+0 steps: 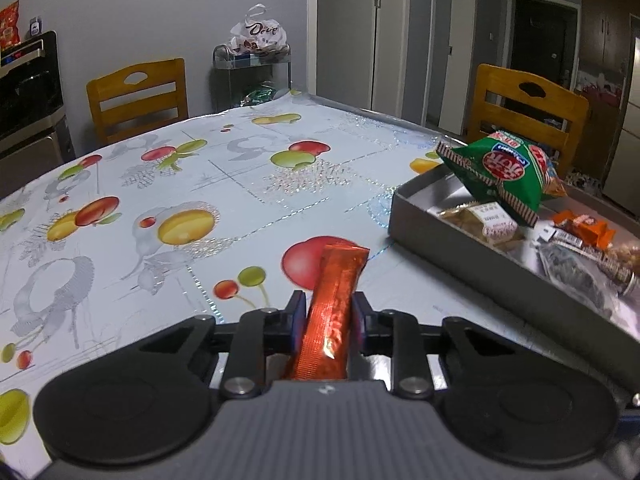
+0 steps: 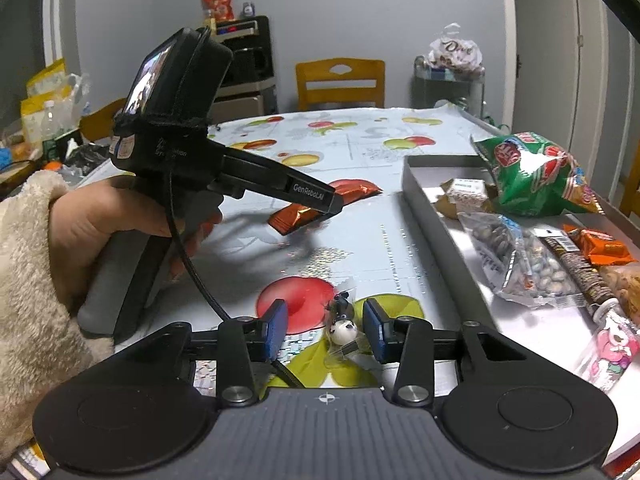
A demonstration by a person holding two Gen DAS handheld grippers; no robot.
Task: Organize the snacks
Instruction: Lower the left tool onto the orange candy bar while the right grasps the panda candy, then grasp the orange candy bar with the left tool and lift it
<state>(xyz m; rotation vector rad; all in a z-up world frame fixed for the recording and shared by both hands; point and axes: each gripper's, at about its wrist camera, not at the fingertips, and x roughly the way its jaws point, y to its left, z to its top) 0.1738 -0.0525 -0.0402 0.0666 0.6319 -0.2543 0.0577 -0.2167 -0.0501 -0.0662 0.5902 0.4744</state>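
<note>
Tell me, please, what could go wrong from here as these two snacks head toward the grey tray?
The left claw pinches the long orange foil packet near one end, so the free end could catch the shallow grey tray wall.

The small panda-faced candy in clear wrap lies between the open right claw fingers; closing may grab only wrapper, and it might slip.

The puffy green snack bag overhangs the rim and might get nudged off.

Left claw (image 1: 327,316) clamped, right claw (image 2: 326,330) spread, left hand (image 2: 104,220) gripping handle
</note>
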